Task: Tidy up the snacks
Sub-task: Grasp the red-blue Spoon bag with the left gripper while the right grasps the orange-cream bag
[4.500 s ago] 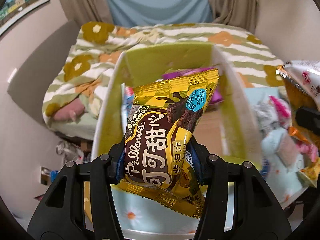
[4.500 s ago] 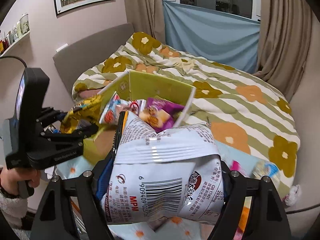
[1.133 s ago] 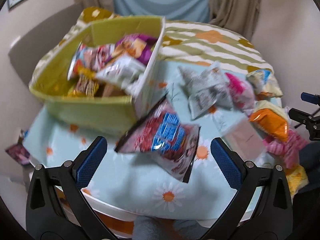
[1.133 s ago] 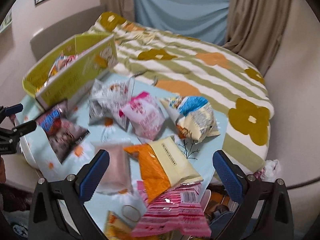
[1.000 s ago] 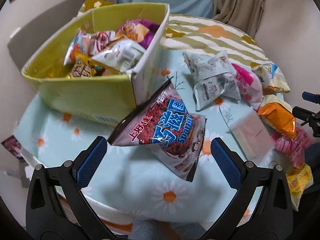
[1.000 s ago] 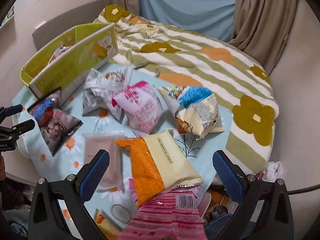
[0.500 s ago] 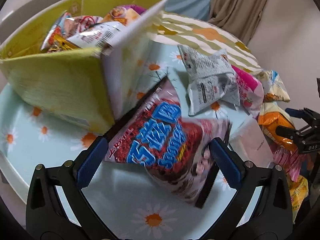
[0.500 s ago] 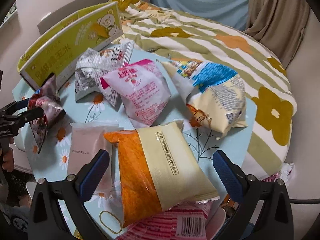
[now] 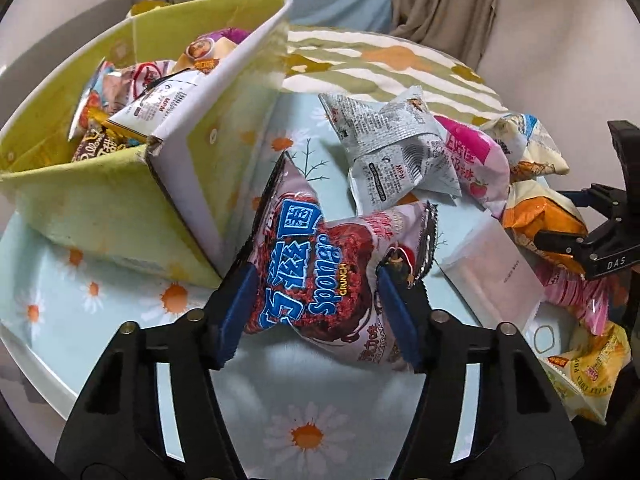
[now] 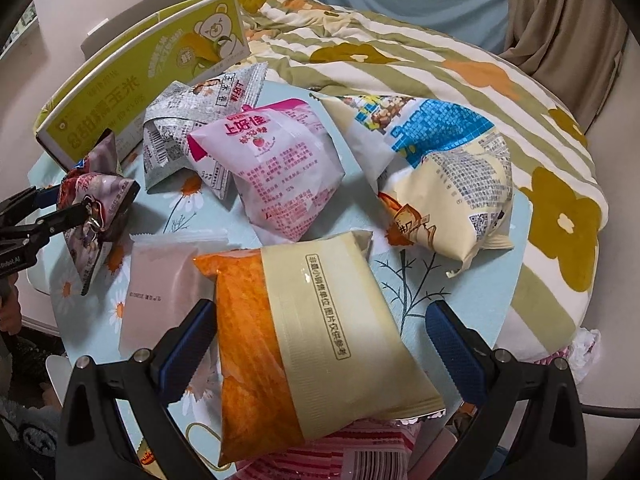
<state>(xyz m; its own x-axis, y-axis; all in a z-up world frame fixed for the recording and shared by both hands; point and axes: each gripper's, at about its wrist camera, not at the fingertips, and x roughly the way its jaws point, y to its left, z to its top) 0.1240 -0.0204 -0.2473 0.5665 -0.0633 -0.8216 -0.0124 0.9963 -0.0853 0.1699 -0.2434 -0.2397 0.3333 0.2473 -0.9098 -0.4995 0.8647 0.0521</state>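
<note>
My left gripper (image 9: 316,292) is shut on the Sponge Crunch chocolate snack bag (image 9: 320,268), which still rests on the table beside the yellow-green cardboard box (image 9: 96,200). The box holds several snack packs. The bag and left gripper also show in the right wrist view (image 10: 92,200). My right gripper (image 10: 320,332) is open, its fingers either side of the orange and cream snack bag (image 10: 304,328) lying on the table. That bag also shows in the left wrist view (image 9: 540,220).
On the daisy-print tablecloth (image 10: 460,292) lie a pink strawberry bag (image 10: 272,168), a silver bag (image 10: 188,120), a blue and cream bag (image 10: 440,168), a pale pink flat pack (image 10: 160,284) and a pink striped bag (image 10: 340,456). A bed with a flowered cover (image 10: 400,48) lies beyond.
My left gripper has closed on the Sponge Crunch bag. My right gripper has come down so that its open fingers straddle the orange and cream bag.
</note>
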